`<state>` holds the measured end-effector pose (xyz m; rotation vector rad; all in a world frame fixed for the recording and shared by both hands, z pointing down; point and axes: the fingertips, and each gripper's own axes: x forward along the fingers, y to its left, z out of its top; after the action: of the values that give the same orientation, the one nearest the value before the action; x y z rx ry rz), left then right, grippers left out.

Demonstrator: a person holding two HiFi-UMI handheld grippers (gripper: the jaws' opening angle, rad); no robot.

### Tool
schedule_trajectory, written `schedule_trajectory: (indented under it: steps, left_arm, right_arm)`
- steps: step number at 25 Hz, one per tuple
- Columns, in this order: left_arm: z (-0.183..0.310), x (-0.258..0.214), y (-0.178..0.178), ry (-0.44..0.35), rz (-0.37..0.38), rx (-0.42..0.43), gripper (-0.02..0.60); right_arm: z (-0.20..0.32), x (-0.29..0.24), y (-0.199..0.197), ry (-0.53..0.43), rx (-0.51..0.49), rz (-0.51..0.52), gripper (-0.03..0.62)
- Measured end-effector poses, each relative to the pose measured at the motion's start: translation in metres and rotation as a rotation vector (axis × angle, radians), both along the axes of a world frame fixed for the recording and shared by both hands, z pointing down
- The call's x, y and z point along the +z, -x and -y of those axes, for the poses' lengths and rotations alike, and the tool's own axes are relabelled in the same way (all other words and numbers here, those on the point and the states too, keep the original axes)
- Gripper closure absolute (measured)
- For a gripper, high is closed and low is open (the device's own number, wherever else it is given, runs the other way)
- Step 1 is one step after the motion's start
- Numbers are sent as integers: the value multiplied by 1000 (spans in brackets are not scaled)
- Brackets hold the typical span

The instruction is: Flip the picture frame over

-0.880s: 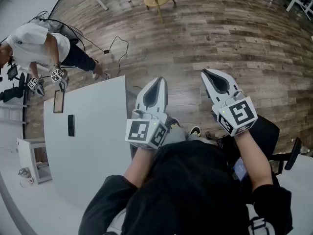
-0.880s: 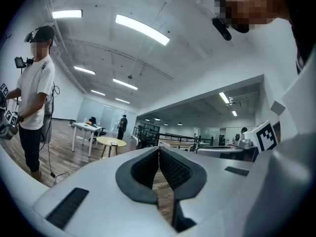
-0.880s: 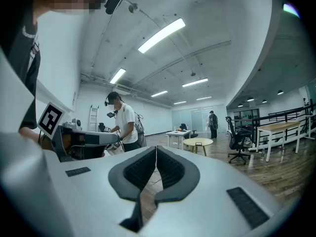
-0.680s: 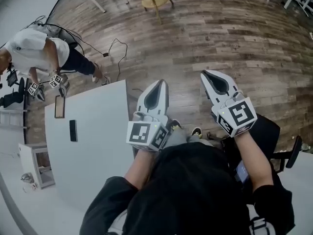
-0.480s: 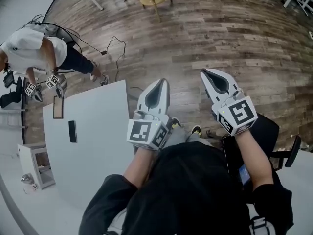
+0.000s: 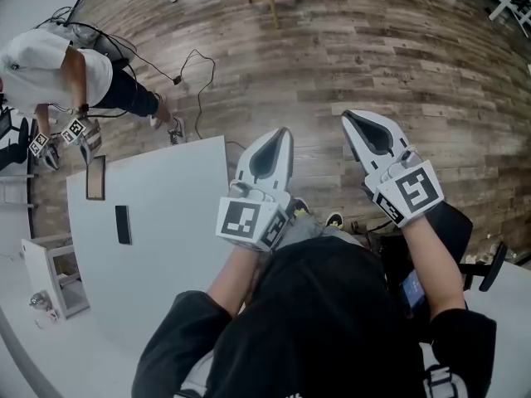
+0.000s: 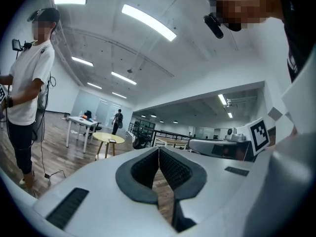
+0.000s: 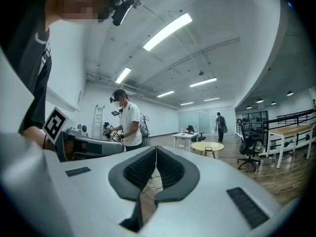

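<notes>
- Wooden floor (image 6: 415, 65): planked, spreads beyond the desk's far edge and off to its right.
- Desk (image 6: 166, 255): white top, at your left.
- Second person (image 6: 58, 65): white top, dark trousers, stands at the desk's far left corner and holds marker-cubed grippers (image 6: 75, 131) just over that corner.
- Your left claw (image 6: 278, 143): just off the desk's right edge, above the floor, pointing level. The jaws are clenched together with nothing between them.
- Your right claw (image 6: 358, 127): further right, well apart from the desk. The jaws are likewise pressed together and empty.
- White cabinet (image 6: 51, 276): beside the desk's left edge.
- Picture frame (image 6: 95, 177): brown-edged, lies flat on the desk at its far left corner, near the second person's grippers, well apart from both your claws.
- Black slab (image 6: 123, 224): flat on the desk, just on your side of the picture frame.
</notes>
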<state>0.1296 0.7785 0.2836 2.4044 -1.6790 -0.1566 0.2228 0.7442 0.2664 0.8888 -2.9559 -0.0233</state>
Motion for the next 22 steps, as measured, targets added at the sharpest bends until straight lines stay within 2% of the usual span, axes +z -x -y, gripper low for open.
schedule_trajectory:
  steps: [5, 9, 13, 22]
  left_arm:
    - [15, 2, 24, 3, -7, 9, 558]
    - [21, 7, 41, 39, -30, -4, 558]
    - [26, 11, 46, 12, -32, 17, 558]
    - [54, 7, 39, 17, -18, 12, 558]
  right_arm:
    - [17, 9, 36, 27, -18, -13, 574]
    - [22, 11, 51, 42, -32, 0, 574]
    - [28, 14, 56, 48, -30, -4, 574]
    - [56, 14, 57, 37, -68, -4, 574]
